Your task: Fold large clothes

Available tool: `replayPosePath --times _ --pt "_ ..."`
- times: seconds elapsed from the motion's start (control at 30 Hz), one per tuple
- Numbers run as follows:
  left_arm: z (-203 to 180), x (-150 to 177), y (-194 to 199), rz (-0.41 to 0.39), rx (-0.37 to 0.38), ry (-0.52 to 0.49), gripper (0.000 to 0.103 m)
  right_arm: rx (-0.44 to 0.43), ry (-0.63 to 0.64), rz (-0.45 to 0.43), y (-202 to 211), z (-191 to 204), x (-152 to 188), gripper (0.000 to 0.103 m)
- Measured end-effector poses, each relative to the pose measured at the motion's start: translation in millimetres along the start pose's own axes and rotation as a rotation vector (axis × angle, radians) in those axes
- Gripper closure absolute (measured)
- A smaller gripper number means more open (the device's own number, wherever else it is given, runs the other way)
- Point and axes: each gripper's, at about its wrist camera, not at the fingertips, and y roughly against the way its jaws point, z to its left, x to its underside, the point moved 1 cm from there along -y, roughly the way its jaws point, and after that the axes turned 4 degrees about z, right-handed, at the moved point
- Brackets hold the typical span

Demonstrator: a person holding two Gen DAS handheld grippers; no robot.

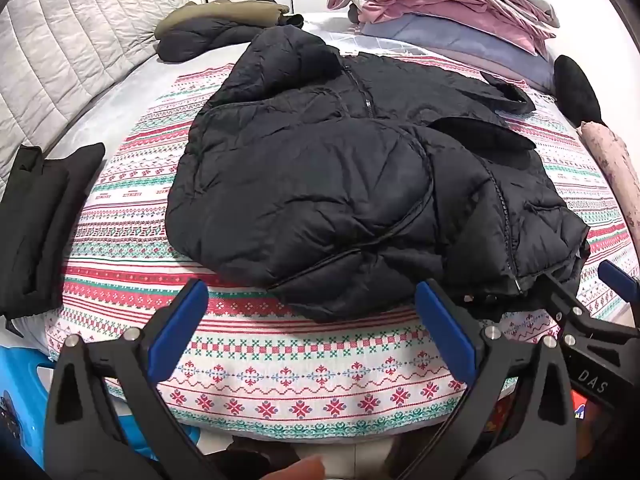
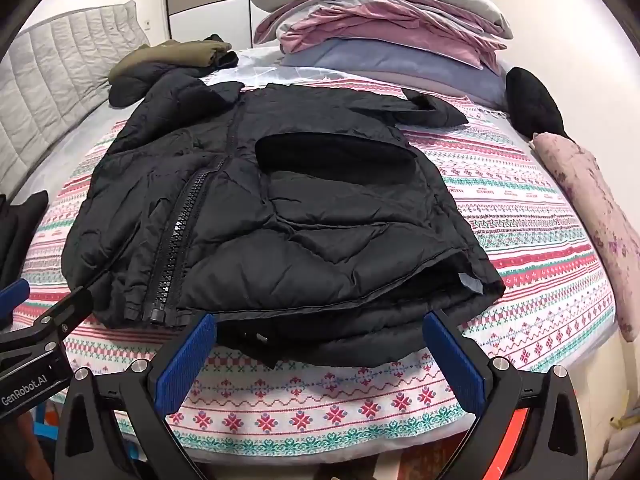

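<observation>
Both hand-held grippers, left (image 1: 312, 324) reading "GenRobot.AI" and right (image 2: 320, 354) "DAS", gape before the jacket (image 2: 276, 216).

A bed (image 2: 532, 280) covered with a red, green and white patterned blanket (image 1: 304, 392) fills the room. A grey quilted headboard (image 1: 76, 52) stands at left, white wardrobe doors (image 2: 208, 4) behind, evenly lit.

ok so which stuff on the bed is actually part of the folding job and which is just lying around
Part of the job:
- black puffer jacket, mid-bed
- left gripper, open
- right gripper, open

Just lying about:
- olive and black garments at the far left
- stacked pillows and pink bedding
- folded black item at the left edge
- floral pink cloth at the right edge
</observation>
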Motion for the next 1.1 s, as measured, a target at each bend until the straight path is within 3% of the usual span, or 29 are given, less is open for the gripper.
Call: replayPosePath --times 0.63,1.1 --pt "3 2 -3 0.002 0.004 -0.001 0.000 -0.007 -0.003 0.005 0 0 0 0.000" --pt "2 -3 4 -0.036 0.042 0.011 0.000 -0.135 -0.052 0.033 10 -14 -5 0.000"
